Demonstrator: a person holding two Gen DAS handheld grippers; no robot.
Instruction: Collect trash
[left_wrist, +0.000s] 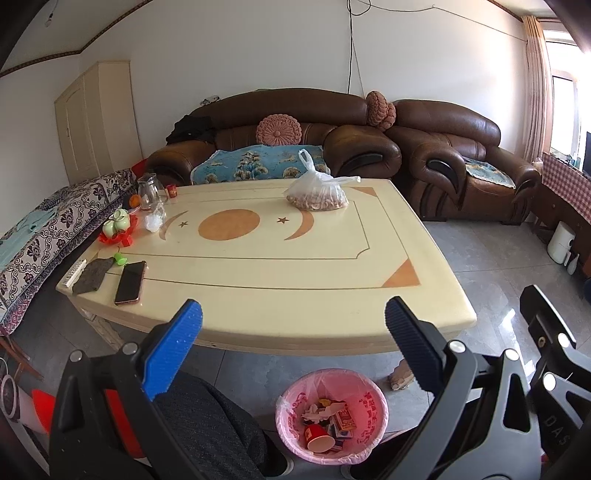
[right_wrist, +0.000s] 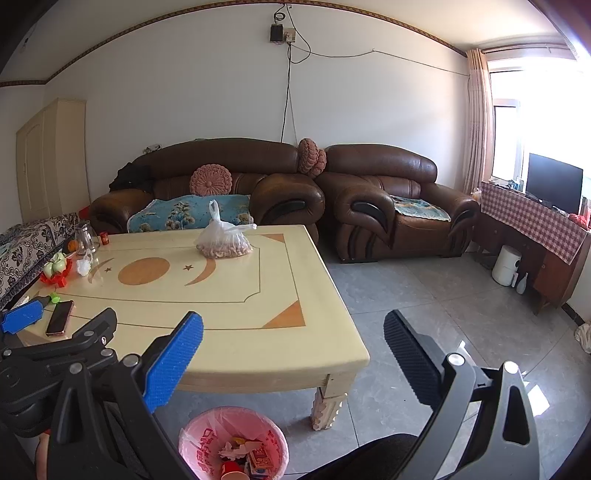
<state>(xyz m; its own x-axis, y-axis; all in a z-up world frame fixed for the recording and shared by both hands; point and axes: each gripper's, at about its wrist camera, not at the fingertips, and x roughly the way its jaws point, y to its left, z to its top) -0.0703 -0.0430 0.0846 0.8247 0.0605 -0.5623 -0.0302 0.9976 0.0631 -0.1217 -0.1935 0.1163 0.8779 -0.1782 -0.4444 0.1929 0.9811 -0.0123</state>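
Left wrist view: left gripper (left_wrist: 293, 325) has jaws spread wide, nothing between them, held above the near edge of the desk (left_wrist: 332, 302). Directly below on the floor sits the bin (left_wrist: 295, 435) with a pink liner, already holding a red paper cup (left_wrist: 318, 437), small card boxes and paper scraps. On the desk: bag of nuts (left_wrist: 319, 192) near the far right corner; glass jug (left_wrist: 148, 190), green cups (left_wrist: 118, 221) on red wrapping and a crumpled white wad (left_wrist: 154, 220) along the left edge toward the far corner; phone (left_wrist: 130, 282), grey cloth (left_wrist: 92, 275), remote (left_wrist: 75, 272) and a small green cap (left_wrist: 120, 258) at the near left corner. Part of the right gripper shows at the right edge.

Right wrist view: right gripper (right_wrist: 293, 325) also released, empty, off the near right corner of the desk (right_wrist: 314, 354) above the floor. Bin (right_wrist: 192, 439) below and to the left, beside the desk leg. White wad (right_wrist: 84, 266) and green cap (right_wrist: 54, 296) sit far left, near the left gripper's blue pad (right_wrist: 22, 315).

Judgement: most trash looks binned; likely leftovers are the white wad and green cap. Left gripper is closer, so use it: come in low, pinch the wad at its middle, steer clear of the jug and cups, carry it over the bin mouth before letting go. Leave phone, remote and nuts alone.
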